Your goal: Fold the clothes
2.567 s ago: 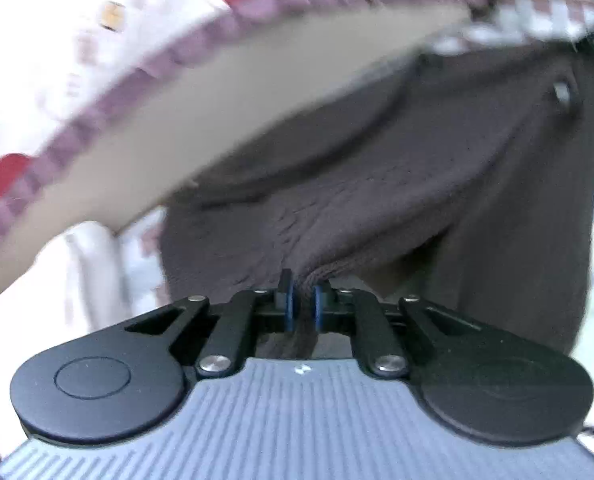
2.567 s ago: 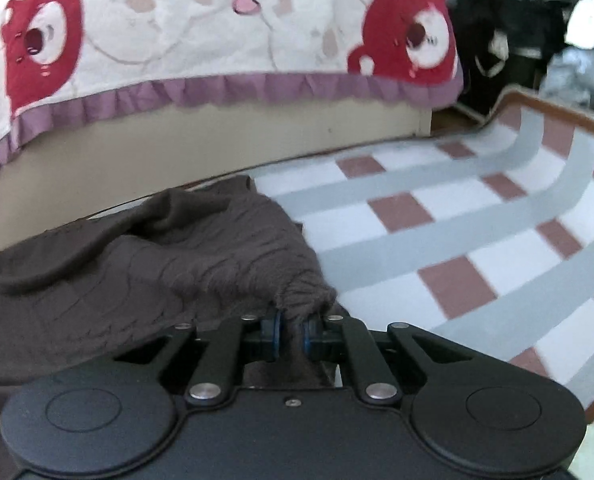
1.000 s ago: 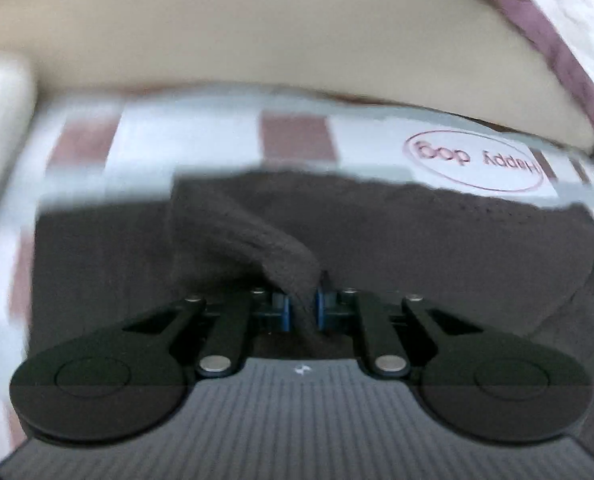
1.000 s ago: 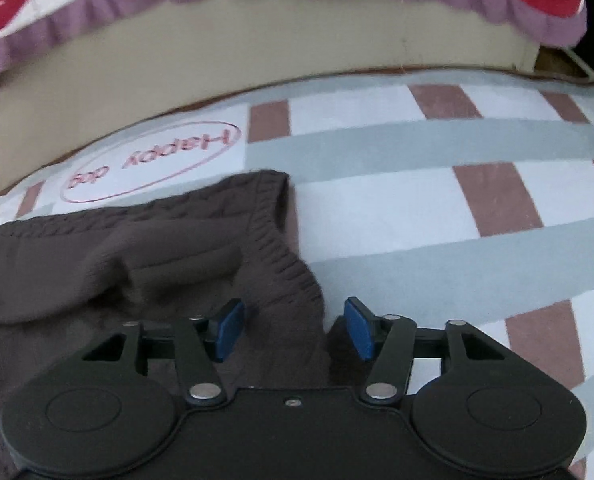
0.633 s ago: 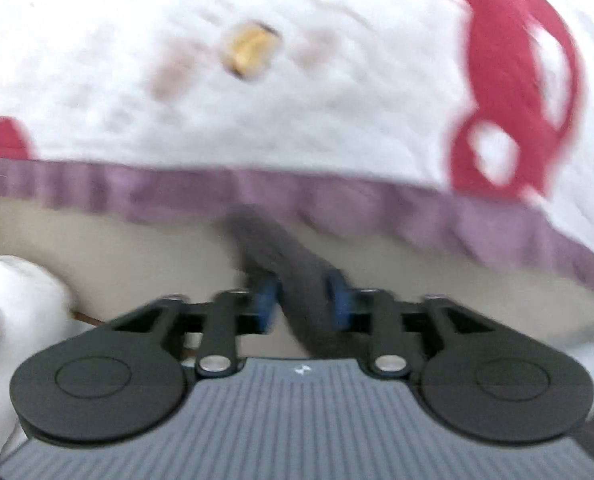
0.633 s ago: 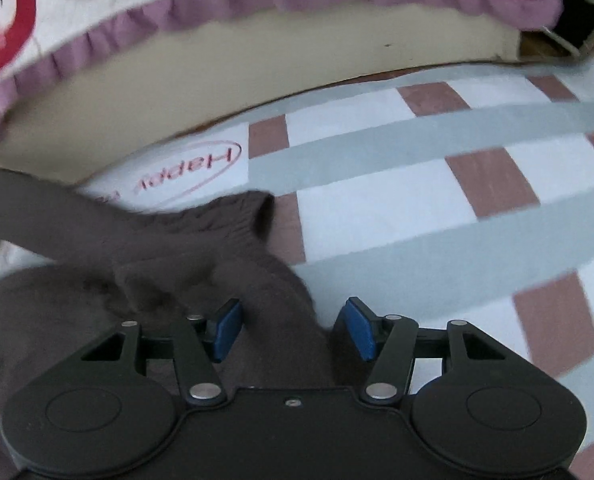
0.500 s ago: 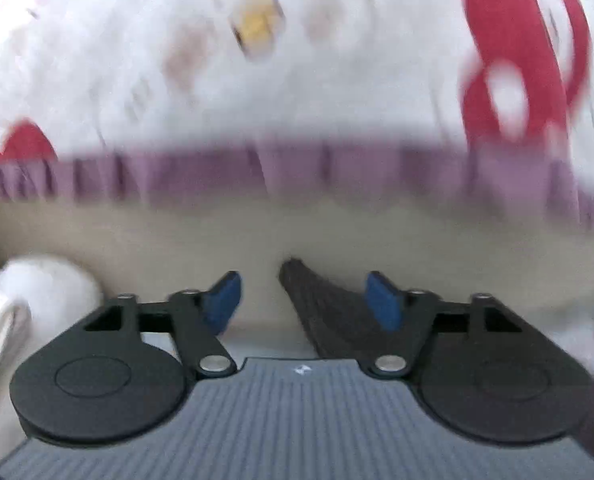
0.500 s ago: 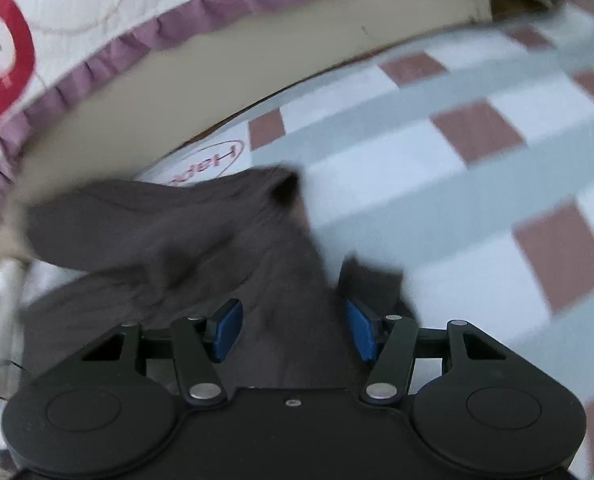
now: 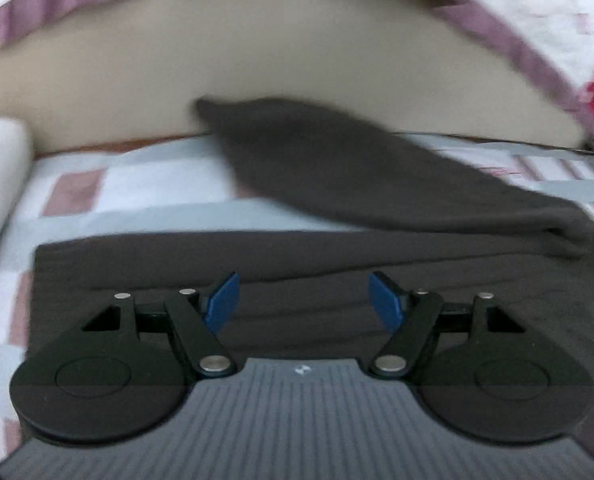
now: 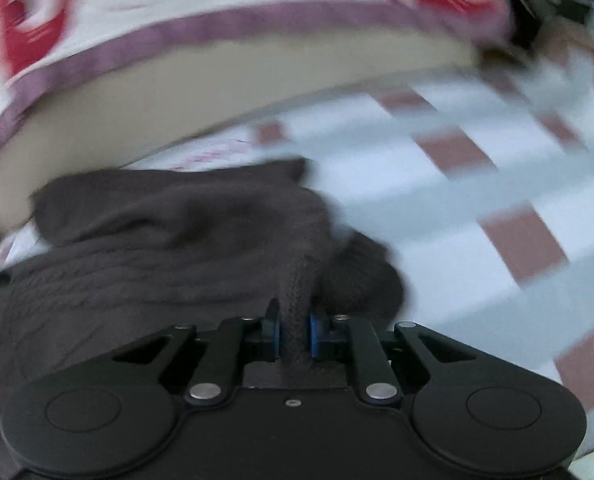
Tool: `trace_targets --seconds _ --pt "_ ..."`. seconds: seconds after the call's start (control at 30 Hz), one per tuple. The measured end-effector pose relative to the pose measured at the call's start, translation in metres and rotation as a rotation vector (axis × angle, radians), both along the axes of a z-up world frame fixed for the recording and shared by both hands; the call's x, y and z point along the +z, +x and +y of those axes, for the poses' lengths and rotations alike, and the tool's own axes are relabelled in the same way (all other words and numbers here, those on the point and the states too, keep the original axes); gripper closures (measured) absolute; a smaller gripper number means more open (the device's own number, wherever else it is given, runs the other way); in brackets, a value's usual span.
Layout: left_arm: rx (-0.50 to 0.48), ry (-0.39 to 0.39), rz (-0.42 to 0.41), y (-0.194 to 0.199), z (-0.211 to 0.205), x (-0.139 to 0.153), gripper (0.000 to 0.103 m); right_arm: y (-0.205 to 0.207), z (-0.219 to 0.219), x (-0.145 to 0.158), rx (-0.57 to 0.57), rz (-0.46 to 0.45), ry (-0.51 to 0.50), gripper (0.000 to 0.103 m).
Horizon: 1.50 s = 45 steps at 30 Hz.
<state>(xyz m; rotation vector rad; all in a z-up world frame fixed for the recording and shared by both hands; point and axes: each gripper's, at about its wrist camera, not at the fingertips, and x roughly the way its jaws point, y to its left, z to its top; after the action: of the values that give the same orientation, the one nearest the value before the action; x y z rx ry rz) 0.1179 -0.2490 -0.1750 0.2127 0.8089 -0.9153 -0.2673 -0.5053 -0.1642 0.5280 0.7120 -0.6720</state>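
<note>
Between the closing blue pads of the right gripper [image 10: 293, 334] stands a pinched ridge of the dark brown knit sweater [image 10: 165, 240], bunched on the checked mat [image 10: 477, 184]. Over its flat body, the left gripper [image 9: 303, 300] gapes wide, holding nothing, beneath one limp sleeve [image 9: 337, 168].

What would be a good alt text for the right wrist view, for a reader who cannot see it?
The right tool is closing on a bunched fold of a dark brown knitted sweater, which lies on a checked mat of white, grey and reddish squares. Behind, blurred, a white cover with a purple frill hangs over a beige edge.
</note>
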Motion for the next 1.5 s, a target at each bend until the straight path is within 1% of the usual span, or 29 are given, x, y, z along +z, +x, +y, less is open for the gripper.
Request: trace_targets --seconds 0.03,0.07,0.1,0.17,0.2,0.23,0.27,0.3,0.4,0.47,0.53,0.57,0.63,0.7,0.77,0.87,0.93,1.0,1.07,1.1,1.13,1.17,1.2,1.23,1.3,1.37,1.4,1.43,1.5 --pt "-0.012 -0.015 0.015 -0.010 -0.001 0.004 0.032 0.015 0.017 0.004 0.065 0.015 -0.038 0.085" --pt "-0.003 -0.019 0.034 -0.021 -0.006 0.004 0.032 0.028 0.033 0.002 0.138 0.047 -0.043 0.081" --pt "0.012 -0.020 0.054 -0.033 -0.013 0.003 0.032 0.042 0.048 0.000 0.213 0.083 -0.050 0.069" --pt "-0.049 -0.059 0.126 -0.059 -0.031 0.002 0.032 0.064 0.077 -0.014 0.365 0.214 -0.099 0.057" --pt "-0.072 -0.068 0.149 -0.070 -0.039 -0.001 0.032 0.068 0.085 -0.019 0.400 0.257 -0.129 0.057" --pt "-0.090 -0.074 0.169 -0.082 -0.045 -0.003 0.032 0.068 0.090 -0.020 0.409 0.268 -0.149 0.057" --pt "-0.113 -0.070 0.181 -0.092 -0.048 -0.007 0.032 0.065 0.090 -0.017 0.398 0.250 -0.136 0.057" --pt "-0.136 -0.063 0.192 -0.101 -0.051 -0.012 0.032 0.059 0.085 -0.012 0.383 0.206 -0.093 0.056" --pt "-0.195 -0.025 0.205 -0.119 -0.052 -0.023 0.032 0.027 0.063 0.009 0.350 0.000 0.090 0.055" --pt "-0.201 0.009 0.201 -0.126 -0.051 -0.031 0.032 0.005 0.047 0.020 0.328 -0.103 0.197 0.054" --pt "-0.204 0.026 0.179 -0.128 -0.051 -0.033 0.032 -0.008 0.029 0.027 0.300 -0.135 0.282 0.053" --pt "-0.212 0.034 0.169 -0.130 -0.051 -0.032 0.032 -0.013 0.024 0.030 0.271 -0.134 0.274 0.053" --pt "-0.223 0.045 0.156 -0.132 -0.052 -0.029 0.032 -0.027 0.011 0.037 0.196 -0.131 0.240 0.047" --pt "-0.227 0.045 0.154 -0.132 -0.051 -0.028 0.032 -0.041 -0.009 0.037 0.093 -0.149 0.260 0.044" --pt "-0.231 0.039 0.158 -0.131 -0.050 -0.025 0.032 -0.056 -0.024 0.031 -0.031 -0.174 0.315 0.044" --pt "-0.238 0.020 0.164 -0.131 -0.053 -0.020 0.033 -0.087 -0.031 0.019 -0.186 -0.265 0.377 0.043" --pt "-0.246 0.004 0.168 -0.131 -0.054 -0.016 0.034 -0.105 -0.032 0.010 -0.270 -0.299 0.400 0.036" --pt "-0.271 -0.001 0.184 -0.137 -0.059 -0.011 0.034 -0.109 -0.029 -0.002 -0.293 -0.239 0.408 0.029" --pt "-0.297 -0.014 0.193 -0.150 -0.067 -0.005 0.034 -0.095 -0.016 -0.017 -0.308 -0.099 0.376 0.028" --pt "-0.311 -0.021 0.191 -0.158 -0.071 -0.001 0.034 -0.082 -0.009 -0.025 -0.301 0.017 0.340 0.028" --pt "-0.325 -0.027 0.190 -0.165 -0.076 0.002 0.034 -0.077 -0.003 -0.030 -0.303 0.073 0.306 0.028" --pt "-0.327 -0.031 0.187 -0.174 -0.080 0.005 0.034 -0.074 0.004 -0.033 -0.305 0.059 0.289 0.028" --pt "-0.326 -0.033 0.184 -0.182 -0.084 0.008 0.034 -0.072 0.010 -0.036 -0.309 0.041 0.273 0.031" --pt "-0.318 -0.031 0.188 -0.189 -0.087 0.010 0.034 -0.073 0.015 -0.036 -0.321 -0.004 0.264 0.052" --pt "-0.314 -0.025 0.197 -0.198 -0.092 0.018 0.034 -0.076 0.025 -0.037 -0.341 -0.085 0.235 0.079" --pt "-0.324 -0.015 0.186 -0.208 -0.096 0.028 0.034 -0.062 0.044 -0.027 -0.281 -0.029 0.062 0.084" --pt "-0.338 -0.009 0.155 -0.212 -0.097 0.036 0.033 -0.047 0.057 -0.021 -0.214 0.058 -0.072 0.084" --pt "-0.344 -0.006 0.125 -0.215 -0.098 0.042 0.032 -0.035 0.068 -0.018 -0.165 0.113 -0.171 0.084" --pt "-0.350 0.000 0.077 -0.218 -0.103 0.055 0.032 -0.020 0.088 -0.013 -0.108 0.149 -0.308 0.085"
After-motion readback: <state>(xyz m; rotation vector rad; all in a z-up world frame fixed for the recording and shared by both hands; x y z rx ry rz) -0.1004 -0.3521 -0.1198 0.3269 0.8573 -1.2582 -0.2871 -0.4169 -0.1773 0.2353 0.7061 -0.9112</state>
